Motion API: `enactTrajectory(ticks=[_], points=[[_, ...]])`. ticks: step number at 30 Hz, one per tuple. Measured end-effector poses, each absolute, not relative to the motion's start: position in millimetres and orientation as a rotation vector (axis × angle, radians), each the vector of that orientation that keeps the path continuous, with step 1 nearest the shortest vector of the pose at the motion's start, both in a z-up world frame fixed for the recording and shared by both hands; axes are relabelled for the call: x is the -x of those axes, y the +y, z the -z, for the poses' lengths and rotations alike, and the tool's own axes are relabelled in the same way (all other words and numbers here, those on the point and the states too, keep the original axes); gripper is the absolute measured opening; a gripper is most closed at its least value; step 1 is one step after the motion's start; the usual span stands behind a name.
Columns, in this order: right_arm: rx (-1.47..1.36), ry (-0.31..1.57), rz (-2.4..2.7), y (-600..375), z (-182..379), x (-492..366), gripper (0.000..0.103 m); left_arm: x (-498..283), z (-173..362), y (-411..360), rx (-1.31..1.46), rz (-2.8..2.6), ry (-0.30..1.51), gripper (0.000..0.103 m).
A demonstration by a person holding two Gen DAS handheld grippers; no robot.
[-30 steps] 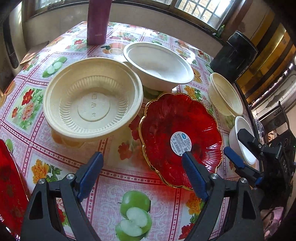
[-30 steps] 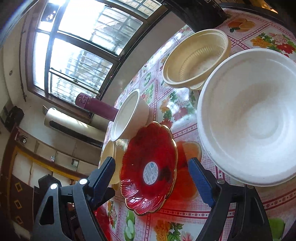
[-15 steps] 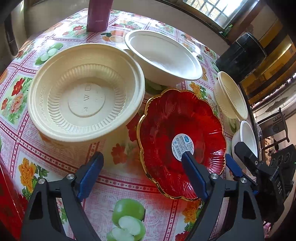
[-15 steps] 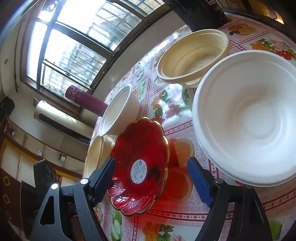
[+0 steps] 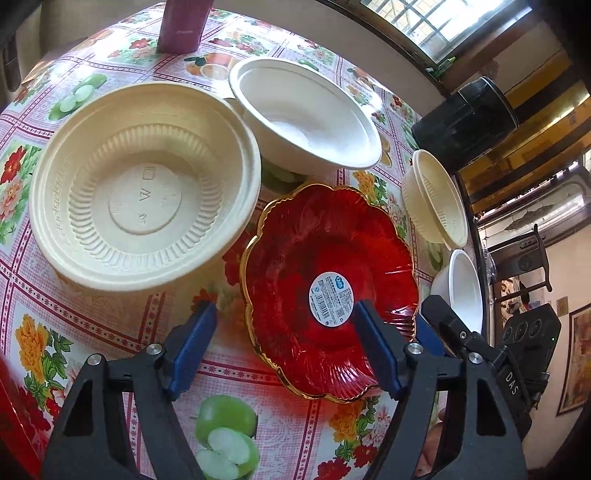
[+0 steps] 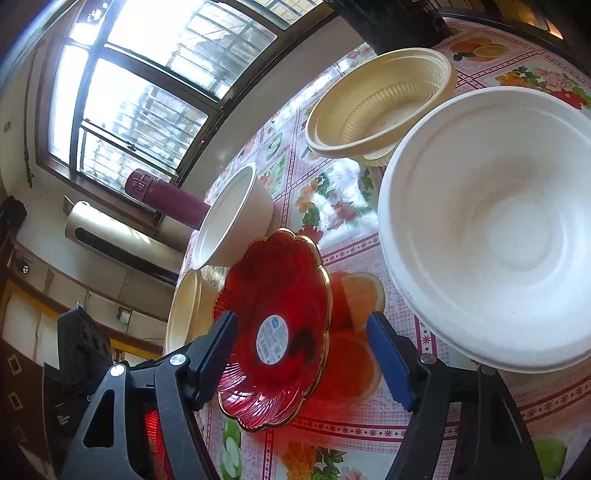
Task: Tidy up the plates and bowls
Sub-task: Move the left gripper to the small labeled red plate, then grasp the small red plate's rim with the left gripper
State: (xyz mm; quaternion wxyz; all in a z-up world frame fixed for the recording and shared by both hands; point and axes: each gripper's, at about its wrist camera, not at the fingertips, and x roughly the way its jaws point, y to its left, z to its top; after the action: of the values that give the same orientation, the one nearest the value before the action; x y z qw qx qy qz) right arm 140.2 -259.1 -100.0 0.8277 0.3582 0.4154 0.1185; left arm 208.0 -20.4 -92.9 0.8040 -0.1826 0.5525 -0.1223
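A red flower-shaped plate [image 5: 325, 266] with a gold rim and a round sticker lies on the floral tablecloth; it also shows in the right wrist view [image 6: 280, 325]. My left gripper [image 5: 284, 343] is open just in front of it, the right finger over its near edge. My right gripper [image 6: 303, 354] is open and empty, facing the same plate from the opposite side; its fingers [image 5: 443, 325] show in the left wrist view. A cream ribbed bowl [image 5: 144, 184] and a white bowl [image 5: 306, 114] stand behind the plate. A large white bowl [image 6: 491, 225] is at my right gripper's right.
A second cream bowl [image 5: 436, 199] and a small white bowl [image 5: 465, 288] stand near the table's right edge. A maroon flask [image 5: 183, 22] stands at the far side by the window. Another red plate [image 5: 14, 406] shows at the near left. A black container [image 5: 465, 118] sits beyond the table.
My left gripper has moved forward and closer to the red plate and the cream bowl. My right gripper has shifted slightly toward the plate. Both stay open.
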Motion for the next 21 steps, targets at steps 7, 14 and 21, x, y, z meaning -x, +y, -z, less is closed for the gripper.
enactTrajectory(ticks=[7,14,21], points=[[-0.754,0.885,-0.251,-259.2,100.5,-138.8,0.063,-209.3,100.9,-24.4,0.374,0.269,1.198,0.046],[-0.741,0.898,-0.245,-259.8,102.2,-139.0,0.047,-209.2,105.1,-23.4,0.362,0.263,1.194,0.032],[-0.712,0.925,-0.236,-256.6,106.6,-142.0,0.024,-207.9,106.0,-19.7,0.330,0.243,1.188,0.017]])
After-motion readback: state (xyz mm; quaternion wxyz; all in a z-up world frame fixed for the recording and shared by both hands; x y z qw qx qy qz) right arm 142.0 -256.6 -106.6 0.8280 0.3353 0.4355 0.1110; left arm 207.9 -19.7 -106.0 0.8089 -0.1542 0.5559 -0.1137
